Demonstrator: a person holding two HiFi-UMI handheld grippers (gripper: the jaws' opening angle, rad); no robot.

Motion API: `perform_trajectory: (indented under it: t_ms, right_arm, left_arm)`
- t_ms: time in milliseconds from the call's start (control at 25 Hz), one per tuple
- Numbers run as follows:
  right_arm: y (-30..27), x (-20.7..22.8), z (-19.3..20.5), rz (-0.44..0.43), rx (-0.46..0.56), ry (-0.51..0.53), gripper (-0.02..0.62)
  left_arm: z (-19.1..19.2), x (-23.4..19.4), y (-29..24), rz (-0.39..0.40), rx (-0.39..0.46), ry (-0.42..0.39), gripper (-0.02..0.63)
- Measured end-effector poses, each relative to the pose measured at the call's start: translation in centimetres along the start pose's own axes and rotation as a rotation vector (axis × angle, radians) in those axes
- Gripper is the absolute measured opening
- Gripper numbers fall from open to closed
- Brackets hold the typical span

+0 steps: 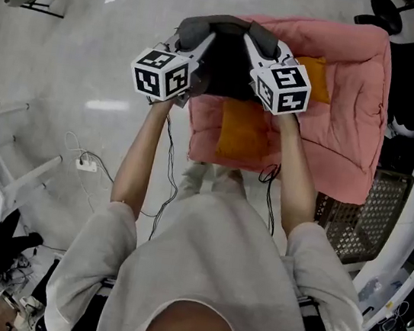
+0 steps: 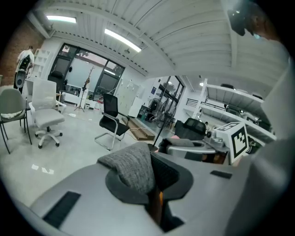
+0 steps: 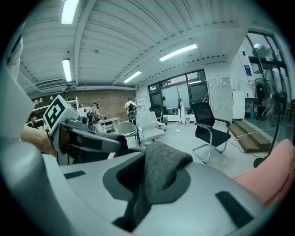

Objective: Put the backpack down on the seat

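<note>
The backpack [image 1: 224, 63] hangs upright, long axis vertical, above the seat [image 1: 354, 106].

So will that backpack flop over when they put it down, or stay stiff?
Probably floppy: its grey straps fold limply where the left gripper and right gripper pinch them. The backpack hangs between them, so it may slump. The padded seat looks soft, so it could tip.

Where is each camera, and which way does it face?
Head view: on the head, facing down at backpack over seat; arms, torso show.
Left gripper view: on left gripper, along its fingers, shut on a strap.
Right gripper view: on right gripper, likewise gripping a strap.
Shared: each gripper view shows the other gripper.
</note>
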State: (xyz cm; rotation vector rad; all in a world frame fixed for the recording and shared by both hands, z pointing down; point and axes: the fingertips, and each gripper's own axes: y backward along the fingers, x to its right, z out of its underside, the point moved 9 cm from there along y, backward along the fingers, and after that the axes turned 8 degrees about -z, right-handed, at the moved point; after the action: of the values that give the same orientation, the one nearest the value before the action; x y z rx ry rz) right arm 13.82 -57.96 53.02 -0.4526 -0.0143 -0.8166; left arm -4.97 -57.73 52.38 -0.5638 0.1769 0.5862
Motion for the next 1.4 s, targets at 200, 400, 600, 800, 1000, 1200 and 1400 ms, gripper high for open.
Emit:
perform_trajectory:
  t_ms: [200, 400, 600, 800, 1000, 1200, 1400]
  right_arm:
    - [-0.6, 0.1, -0.4, -0.01, 0.004, -0.011, 0.025]
    - [-1.7, 0.2, 2.4, -0.021, -0.048, -0.071, 0.025]
    - [-2.2, 0.3, 5.2, -0.019, -0.073, -0.106, 0.025]
    - [-2.5, 1.6, 6.3, -0.003, -0.085, -0.124, 0.025]
    - [-2.3, 2.9, 8.8, 0.033, -0.131, -0.137, 0.026]
    - [-2.9, 4.6, 10.1, 0.039, -0.16, -0.151, 0.026]
    - [-4.3, 6.1, 10.7, 0.032, -0.174, -0.187, 0.026]
  left_arm:
    - [-0.3, -0.3, 0.2, -0.016, 0.013, -0.005, 0.032]
    - [2.1, -1.2, -0.5, -0.019, -0.038, 0.024, 0.032]
    - [4.2, -1.6, -1.5, -0.011, -0.072, 0.046, 0.032]
    - [4.8, -1.5, -3.2, 0.007, -0.096, 0.037, 0.032]
    - [6.5, -0.9, -5.2, 0.011, -0.135, 0.023, 0.032]
    - [7.0, -1.3, -7.3, 0.001, -0.154, 0.037, 0.032]
    - [7.3, -2.5, -9.1, -0.02, -0.202, 0.009, 0.032]
